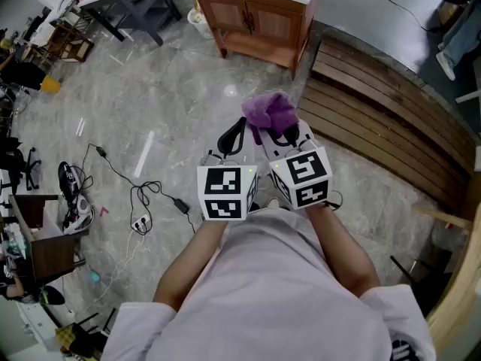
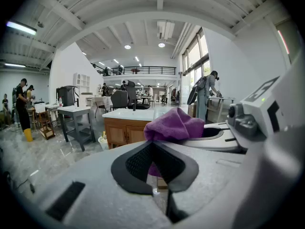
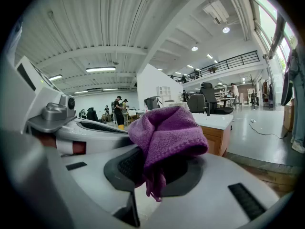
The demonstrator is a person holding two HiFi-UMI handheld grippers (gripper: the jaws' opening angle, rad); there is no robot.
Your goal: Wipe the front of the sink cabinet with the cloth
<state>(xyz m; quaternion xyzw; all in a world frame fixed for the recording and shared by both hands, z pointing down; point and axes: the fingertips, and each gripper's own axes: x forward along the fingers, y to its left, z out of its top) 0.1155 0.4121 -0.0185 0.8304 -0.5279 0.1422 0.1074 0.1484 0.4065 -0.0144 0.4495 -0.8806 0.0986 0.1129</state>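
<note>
The wooden sink cabinet (image 1: 255, 17) with a white top stands on the floor ahead, some way off; it also shows as the sink cabinet (image 2: 125, 129) and the sink cabinet (image 3: 217, 135). A purple cloth (image 1: 270, 111) is bunched in my right gripper (image 1: 282, 130), which is shut on it. In the right gripper view the cloth (image 3: 167, 132) bulges up over that gripper (image 3: 159, 163) and a tail hangs below. My left gripper (image 1: 237, 130) is held close beside the right, its black pads together and nothing between them. From the left gripper (image 2: 155, 147) the cloth (image 2: 174, 125) shows just beyond.
A slatted wooden platform (image 1: 376, 119) runs along the right. Black cables and a power strip (image 1: 143, 201) lie on the marble floor at left, near shoes (image 1: 75, 198). A small bin (image 1: 199, 19) sits beside the cabinet. Tables and chairs (image 1: 124, 2) stand at far left.
</note>
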